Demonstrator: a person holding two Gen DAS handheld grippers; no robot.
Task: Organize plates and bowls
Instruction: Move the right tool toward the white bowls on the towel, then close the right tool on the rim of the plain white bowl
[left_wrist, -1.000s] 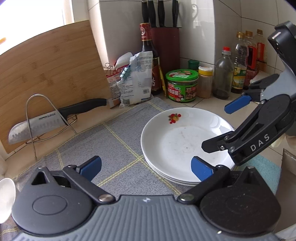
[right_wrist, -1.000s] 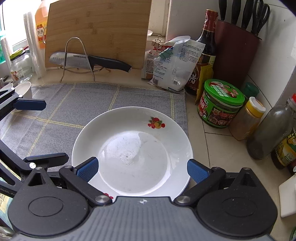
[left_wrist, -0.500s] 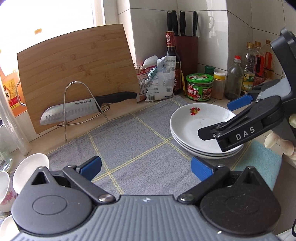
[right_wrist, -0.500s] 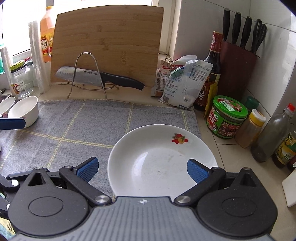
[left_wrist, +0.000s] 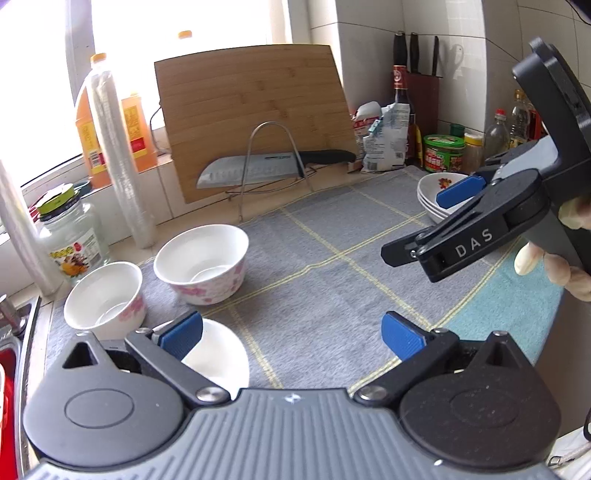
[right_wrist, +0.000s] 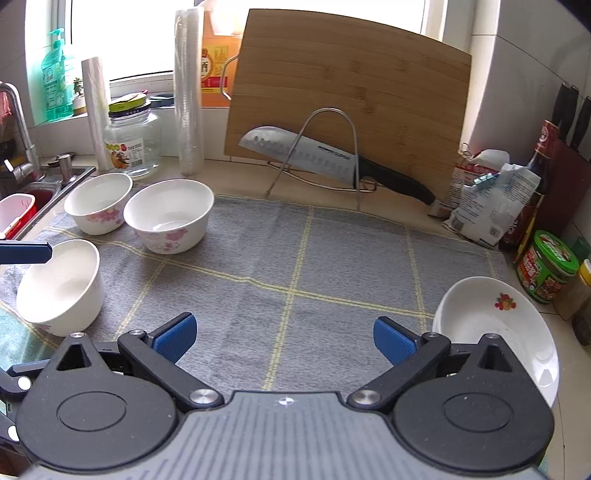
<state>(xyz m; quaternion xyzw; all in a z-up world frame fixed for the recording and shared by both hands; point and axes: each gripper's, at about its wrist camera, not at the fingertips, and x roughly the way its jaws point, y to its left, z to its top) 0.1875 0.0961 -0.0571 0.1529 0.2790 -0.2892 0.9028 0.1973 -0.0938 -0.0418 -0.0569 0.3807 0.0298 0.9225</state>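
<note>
The stack of white plates (left_wrist: 428, 192) sits at the far right of the grey checked mat (right_wrist: 295, 266), a small fruit print on the top plate's rim, just beside the green-lidded jar (right_wrist: 546, 266). Three white bowls stand on the mat's left side, well apart from the plates: a plain bowl (right_wrist: 61, 286) nearest me, a pink-flowered bowl (right_wrist: 170, 214) farther off, and a second flowered bowl (right_wrist: 98, 201) just beside it, close to the sink (right_wrist: 33, 184).

My left tongs (left_wrist: 291, 332) are spread wide and hold nothing; their left pad hangs over the plain bowl's rim. My right tongs (right_wrist: 284, 336) are likewise spread and empty above the middle of the mat, with the plates near their right pad. In the left wrist view my gloved hand (left_wrist: 561, 254) shows gripping the right tool's handle.

Behind the mat, a bamboo cutting board (right_wrist: 351, 92) leans against the wall with a santoku knife (right_wrist: 332, 162) resting in a wire rack (right_wrist: 325, 147) in front of it. On the desk (right_wrist: 236, 177) far left stand a glass jar (right_wrist: 133, 144) and a sleeve of plastic cups (right_wrist: 188, 88).
</note>
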